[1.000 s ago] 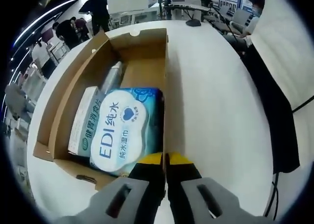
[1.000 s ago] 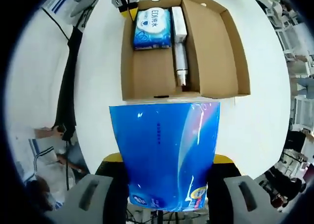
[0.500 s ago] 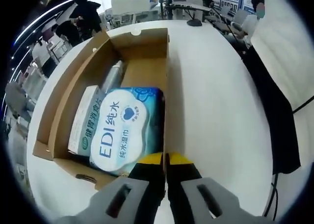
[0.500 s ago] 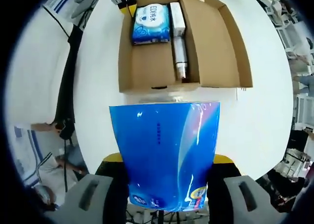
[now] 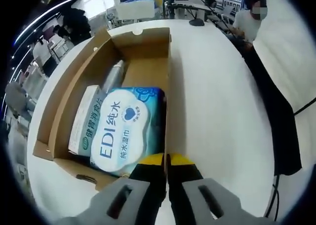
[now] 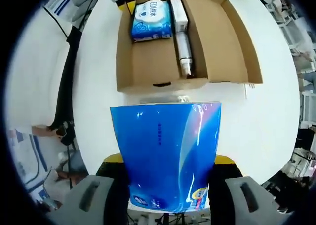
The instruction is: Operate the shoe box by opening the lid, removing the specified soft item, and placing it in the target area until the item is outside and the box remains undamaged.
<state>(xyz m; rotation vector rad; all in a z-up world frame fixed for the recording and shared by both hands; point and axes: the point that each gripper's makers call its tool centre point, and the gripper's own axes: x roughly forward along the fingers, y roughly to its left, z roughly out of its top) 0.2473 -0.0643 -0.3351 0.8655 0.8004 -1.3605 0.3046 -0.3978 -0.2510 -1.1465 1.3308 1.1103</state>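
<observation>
- In the right gripper view the box [image 6: 163, 62] now sits a little higher and more tilted than a second ago, but this comes from the camera; the blue pack [image 6: 165, 153] has stayed in the same place between the jaws.
- In the left gripper view nothing on the table has shifted since then; a person [image 5: 249, 18] in a white top is now more visible at the far side.
- The right gripper [image 6: 165, 185] holds the blue pack (a soft plastic one), its jaws spread wide and pressing on both sides of it. The pack is outside the box, above the white table [image 6: 98, 111].
- The left gripper [image 5: 166, 161] has its jaws closed together on the box's near wall, just beside the wipes [image 5: 126, 131].
- The box is open, with the lid [image 6: 232, 37] folded out flat to the side.
- Inside it lie the wipes (white and blue, with "EDI" on them), a white carton [image 5: 84, 119] touching them, and a grey bottle [image 5: 112, 77] behind the carton.
- A dark strap [image 5: 274, 111] lies on the table, well apart from the box.
</observation>
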